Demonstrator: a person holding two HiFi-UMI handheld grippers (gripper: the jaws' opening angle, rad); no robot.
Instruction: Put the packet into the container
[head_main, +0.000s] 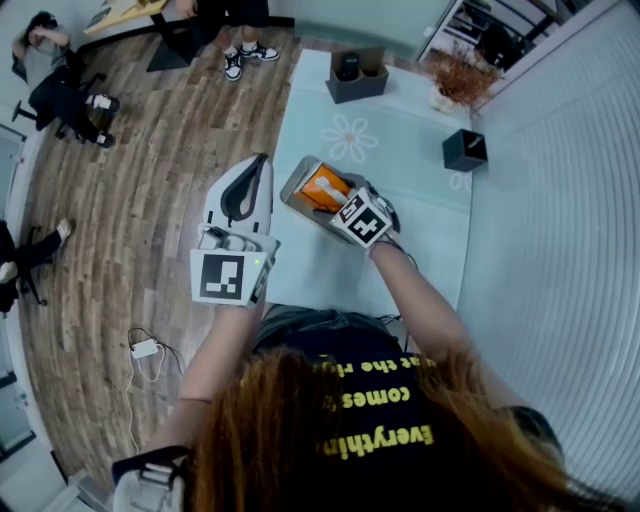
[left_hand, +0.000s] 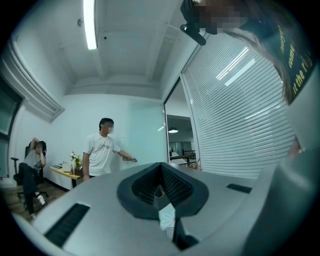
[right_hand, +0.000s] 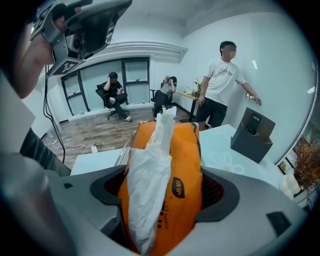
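R gripper is clamped on the packet, jaws pressing it from both sides about halfway down its length. The pkt is a soft orange pouch w/ dark print on its face, too small for me to read. A white tissue sticks out of a slit along its front and runs crumpled up past the top end. From the head view I see it held in the air over the near-left part of the tabletop, not touching the surface.

L gripper has its jaws pressed together at the tips w/ nothing in them. It sits just left of the R one, raised, off the tabletop's left edge and over the wood floor.

The tabletop is pale w/ flower patterns. Further out, a small black box stands near the right edge. At the far edge, towards the left corner, is the grey container, w/ dark items in its compartments; it's well apart from the pkt. A dried plant sits by the far-right corner.

Beyond the far edge a person in a white tee stands by the wall. Two seated people are further back by the windows.
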